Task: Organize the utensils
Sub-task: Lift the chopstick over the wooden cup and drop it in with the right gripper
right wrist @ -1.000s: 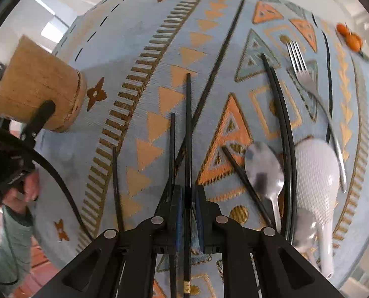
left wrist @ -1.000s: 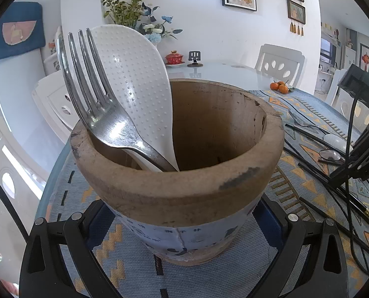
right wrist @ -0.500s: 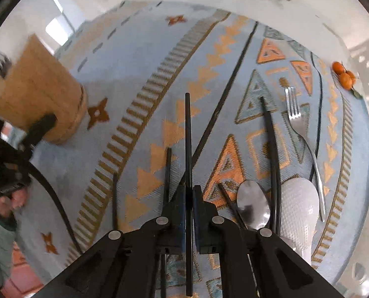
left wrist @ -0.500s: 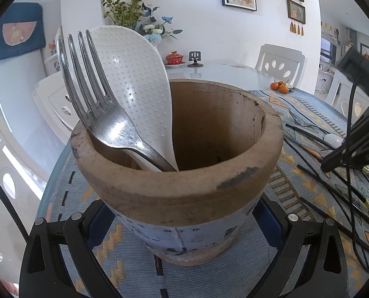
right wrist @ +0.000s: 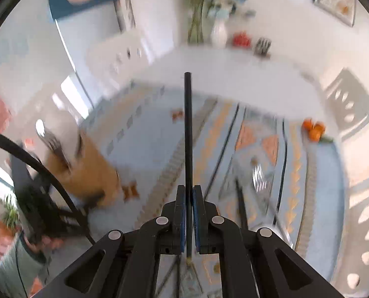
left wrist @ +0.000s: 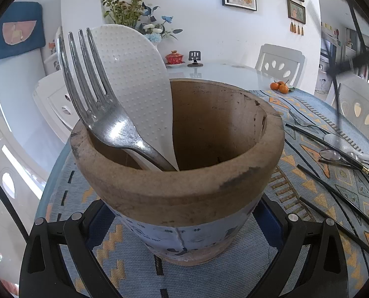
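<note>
White-walled dining room, framed pictures at 1 o'clock, flowers at 11 o'clock in the left wrist view. Round glass worktop [left wrist: 221,72] under a blue patterned cloth [left wrist: 308,114].

Dead centre of that view: brown pot [left wrist: 184,191], upright on the cloth. Inside it, leaning toward 10 o'clock against the rim, a steel fork [left wrist: 105,114], tines up, with a white paddle [left wrist: 139,79] just behind and touching it. Rest of the pot's inside bare as far as can be seen.

Left hand-held gripper [left wrist: 182,213] at 6 o'clock, fingers either side of the pot's base, blue pads apparently pressed to its wall, though the contact is partly hidden.

At 3 to 4 o'clock on the cloth: loose black chopsticks [left wrist: 333,191], a spoon [left wrist: 329,154] among them. Oranges [left wrist: 280,87] at 2 o'clock, well apart from the pot.

Right wrist view badly blurred. Right hand-held gripper [right wrist: 189,191] closed on one black chopstick [right wrist: 188,124], held clear above the cloth, pointing straight to 12 o'clock, its butt end showing behind the pads. Pot at 9 o'clock there, second fork [right wrist: 258,173] lying flat at 4 o'clock.
</note>
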`<state>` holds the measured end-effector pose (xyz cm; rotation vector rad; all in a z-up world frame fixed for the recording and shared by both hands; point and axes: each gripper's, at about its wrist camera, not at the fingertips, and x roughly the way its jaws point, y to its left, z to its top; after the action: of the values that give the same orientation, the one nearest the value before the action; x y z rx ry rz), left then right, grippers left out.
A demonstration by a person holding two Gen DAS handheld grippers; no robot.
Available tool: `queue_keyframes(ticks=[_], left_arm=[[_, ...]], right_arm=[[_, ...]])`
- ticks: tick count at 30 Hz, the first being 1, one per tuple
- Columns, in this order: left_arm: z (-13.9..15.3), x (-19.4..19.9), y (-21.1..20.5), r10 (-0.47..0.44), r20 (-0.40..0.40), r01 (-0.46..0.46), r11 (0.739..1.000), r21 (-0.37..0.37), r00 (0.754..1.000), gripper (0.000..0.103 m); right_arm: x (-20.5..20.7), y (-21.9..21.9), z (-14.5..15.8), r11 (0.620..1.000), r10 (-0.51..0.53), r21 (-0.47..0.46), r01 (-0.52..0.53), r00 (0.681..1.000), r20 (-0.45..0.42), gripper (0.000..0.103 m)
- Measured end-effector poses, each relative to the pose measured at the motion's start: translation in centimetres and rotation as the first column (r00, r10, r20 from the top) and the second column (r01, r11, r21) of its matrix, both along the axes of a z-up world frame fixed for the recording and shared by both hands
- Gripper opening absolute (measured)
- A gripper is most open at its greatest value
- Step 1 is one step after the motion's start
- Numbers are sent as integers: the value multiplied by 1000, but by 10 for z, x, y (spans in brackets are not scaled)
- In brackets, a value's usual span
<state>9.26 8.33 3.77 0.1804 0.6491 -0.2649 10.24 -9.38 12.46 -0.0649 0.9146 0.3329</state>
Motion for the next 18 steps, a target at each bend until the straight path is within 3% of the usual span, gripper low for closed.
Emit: queue_keyframes(ticks=[4, 9, 14, 18], left_arm=[[1, 1, 1, -2, -5, 2, 1000, -2, 1000, 100], [1, 3, 0, 0, -5, 0, 1000, 3, 1000, 100], [0, 3, 0, -3, -7, 3, 1000, -5, 1000, 100], [0, 1, 0, -3, 1, 3, 1000, -6, 1000, 100]], right_arm=[[0, 6, 45, 996, -20, 87, 9, 991, 130, 5], [10, 28, 96, 976, 2, 212, -55, 970, 242, 5], [7, 57, 122, 958, 54, 254, -129, 958, 282, 5], [6, 75, 125, 947, 98, 269, -176, 955, 281, 5]])
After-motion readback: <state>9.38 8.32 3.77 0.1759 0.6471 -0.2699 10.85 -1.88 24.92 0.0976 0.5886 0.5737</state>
